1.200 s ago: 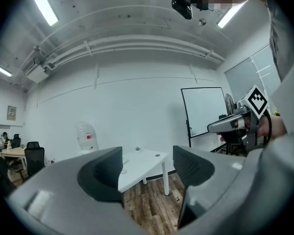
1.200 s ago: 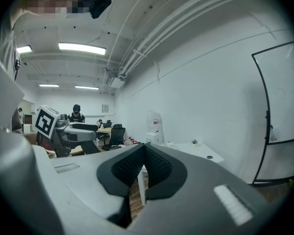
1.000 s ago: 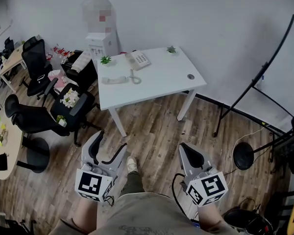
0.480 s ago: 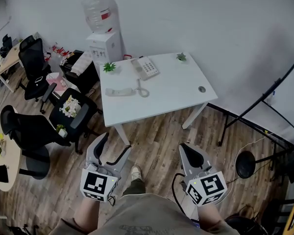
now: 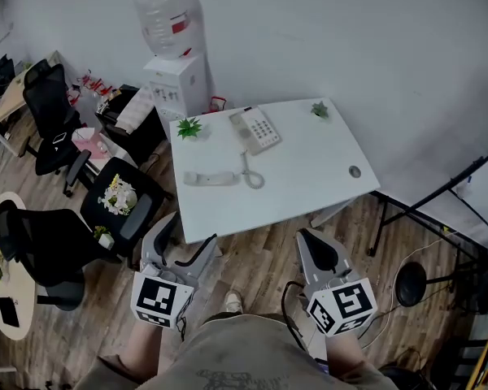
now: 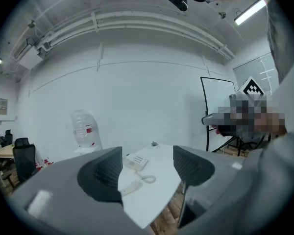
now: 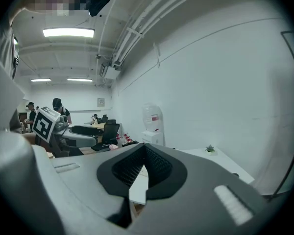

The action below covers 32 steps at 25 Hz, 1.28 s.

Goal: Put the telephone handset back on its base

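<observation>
A white telephone base with a keypad sits near the back of a white table. The handset lies flat on the table in front of the base, joined to it by a coiled cord. Both grippers hang short of the table's front edge, over the wooden floor. My left gripper is open and empty; in the left gripper view the handset and base show between its jaws, far off. My right gripper is shut with nothing in it.
Two small potted plants stand at the table's back corners. A water dispenser is behind the table's left end. Black office chairs crowd the left side. A black stand with cables sits at the right.
The table with the phone has come closer and lower in the head view as the person walked toward it. Both grippers kept their poses, left open, right shut.
</observation>
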Each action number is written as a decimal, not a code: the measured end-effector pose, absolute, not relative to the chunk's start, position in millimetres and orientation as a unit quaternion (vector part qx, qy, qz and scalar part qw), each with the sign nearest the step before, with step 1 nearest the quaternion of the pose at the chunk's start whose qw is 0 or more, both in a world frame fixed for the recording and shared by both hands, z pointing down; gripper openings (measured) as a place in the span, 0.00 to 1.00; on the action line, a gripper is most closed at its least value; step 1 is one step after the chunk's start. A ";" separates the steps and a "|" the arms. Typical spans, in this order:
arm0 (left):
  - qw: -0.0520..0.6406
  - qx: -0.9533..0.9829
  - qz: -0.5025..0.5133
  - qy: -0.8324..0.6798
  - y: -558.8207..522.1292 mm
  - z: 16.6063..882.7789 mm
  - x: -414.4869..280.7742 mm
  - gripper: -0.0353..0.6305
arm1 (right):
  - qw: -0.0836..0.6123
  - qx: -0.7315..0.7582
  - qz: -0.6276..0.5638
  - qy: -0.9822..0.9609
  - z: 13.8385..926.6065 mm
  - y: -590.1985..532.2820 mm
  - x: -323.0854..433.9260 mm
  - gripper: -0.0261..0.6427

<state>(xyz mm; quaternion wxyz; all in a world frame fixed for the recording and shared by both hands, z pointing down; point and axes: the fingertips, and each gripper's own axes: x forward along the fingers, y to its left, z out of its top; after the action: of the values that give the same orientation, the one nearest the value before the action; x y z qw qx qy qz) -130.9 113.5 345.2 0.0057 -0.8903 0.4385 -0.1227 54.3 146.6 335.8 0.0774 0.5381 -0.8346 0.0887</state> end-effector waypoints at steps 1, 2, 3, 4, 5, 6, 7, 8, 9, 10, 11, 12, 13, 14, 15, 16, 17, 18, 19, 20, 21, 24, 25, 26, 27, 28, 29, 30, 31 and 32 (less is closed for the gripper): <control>0.008 -0.890 -0.124 0.439 103.0 345.3 -134.2 0.52 | 0.077 0.538 0.089 -0.835 335.7 136.6 51.0 0.08; 0.010 -0.889 -0.125 0.440 93.9 346.0 -137.4 0.52 | 0.077 0.537 0.089 -0.835 336.3 128.4 47.8 0.08; 0.009 -0.889 -0.125 0.441 86.1 347.3 -140.1 0.52 | 0.079 0.536 0.090 -0.836 337.5 121.5 45.0 0.08; 0.008 -0.888 -0.125 0.442 78.6 349.0 -142.1 0.52 | 0.080 0.535 0.090 -0.836 339.2 114.9 43.6 0.08; 0.007 -0.888 -0.125 0.443 71.1 351.0 -143.0 0.52 | 0.081 0.535 0.091 -0.836 341.1 108.1 43.8 0.08; 0.006 -0.888 -0.126 0.443 63.7 353.1 -143.0 0.52 | 0.082 0.537 0.092 -0.835 343.1 101.2 45.5 0.08; 0.004 -0.887 -0.128 0.443 56.8 355.4 -142.1 0.52 | 0.083 0.538 0.094 -0.834 345.2 94.7 47.8 0.08; 0.000 -0.888 -0.130 0.442 50.8 358.0 -140.7 0.52 | 0.084 0.539 0.097 -0.832 347.6 88.5 50.2 0.08; -0.004 -0.888 -0.132 0.441 45.5 360.8 -139.1 0.52 | 0.085 0.540 0.100 -0.832 350.1 82.7 52.3 0.08; -0.006 -0.888 -0.133 0.440 40.3 363.3 -137.7 0.52 | 0.085 0.540 0.102 -0.831 352.3 76.4 54.0 0.08; -0.007 -0.888 -0.134 0.440 34.7 365.6 -136.8 0.52 | 0.083 0.539 0.103 -0.832 353.7 69.4 55.5 0.08; -0.008 -0.888 -0.136 0.440 28.5 368.1 -135.9 0.52 | 0.078 0.538 0.102 -0.833 353.7 61.4 57.1 0.08; -0.009 -0.886 -0.138 0.442 21.3 370.8 -134.8 0.52 | 0.071 0.538 0.099 -0.834 352.6 52.2 59.0 0.08; -0.011 -0.885 -0.141 0.444 13.1 373.7 -133.6 0.53 | 0.064 0.536 0.094 -0.836 351.1 41.9 60.8 0.08; -0.013 -0.883 -0.144 0.447 4.1 376.5 -132.3 0.53 | 0.059 0.533 0.090 -0.839 349.9 30.8 62.3 0.11; -0.016 -0.880 -0.147 0.451 -4.8 378.8 -131.1 0.53 | 0.057 0.529 0.087 -0.842 349.3 19.6 63.1 0.23; -0.019 -0.877 -0.150 0.456 -13.2 380.2 -130.1 0.53 | 0.056 0.523 0.084 -0.846 349.3 8.9 63.6 0.30; -0.022 -0.874 -0.151 0.461 -21.1 380.8 -129.2 0.53 | 0.056 0.516 0.083 -0.850 349.7 -1.2 64.0 0.32; -0.023 -0.871 -0.152 0.466 -29.1 380.6 -128.2 0.53 | 0.058 0.509 0.084 -0.854 350.5 -11.2 64.8 0.36; -0.023 -0.868 -0.154 0.471 -37.3 379.9 -126.5 0.53 | 0.061 0.502 0.085 -0.858 351.8 -21.5 66.0 0.38; -0.025 -0.866 -0.155 0.475 -45.7 379.3 -123.9 0.53 | 0.065 0.495 0.087 -0.862 353.3 -32.4 67.7 0.40; -0.031 -0.857 -0.159 0.490 -71.5 378.1 -115.2 0.53 | 0.072 0.473 0.089 -0.874 356.2 -66.6 73.8 0.43; -0.032 -0.853 -0.161 0.495 -79.8 378.0 -112.7 0.53 | 0.074 0.465 0.090 -0.877 356.8 -77.6 75.5 0.44; -0.034 -0.850 -0.163 0.501 -87.7 378.2 -110.5 0.53 | 0.076 0.457 0.090 -0.881 357.6 -88.1 77.2 0.44; -0.034 -0.846 -0.164 0.507 -95.6 378.9 -108.7 0.53 | 0.077 0.450 0.090 -0.885 358.6 -98.5 78.9 0.44; -0.034 -0.841 -0.165 0.514 -103.4 380.1 -107.2 0.53 | 0.079 0.442 0.091 -0.889 359.8 -108.6 80.8 0.44; -0.035 -0.837 -0.166 0.520 -110.8 381.6 -105.5 0.53 | 0.082 0.434 0.091 -0.893 361.2 -118.3 82.6 0.44; -0.037 -0.833 -0.168 0.527 -117.4 383.1 -103.8 0.53 | 0.084 0.426 0.091 -0.896 362.7 -127.4 84.0 0.44; -0.039 -0.828 -0.169 0.533 -123.2 384.2 -102.4 0.53 | 0.087 0.418 0.092 -0.900 364.2 -135.8 84.9 0.44; -0.042 -0.823 -0.171 0.539 -128.5 385.0 -101.4 0.53 | 0.089 0.409 0.092 -0.903 365.4 -143.8 85.6 0.44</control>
<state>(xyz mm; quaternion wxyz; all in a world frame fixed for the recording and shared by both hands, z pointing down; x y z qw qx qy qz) -101.4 -128.5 385.0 -0.0421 -0.8234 0.5394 -0.1713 85.6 -143.8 365.4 0.0892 0.4090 -0.9034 0.0924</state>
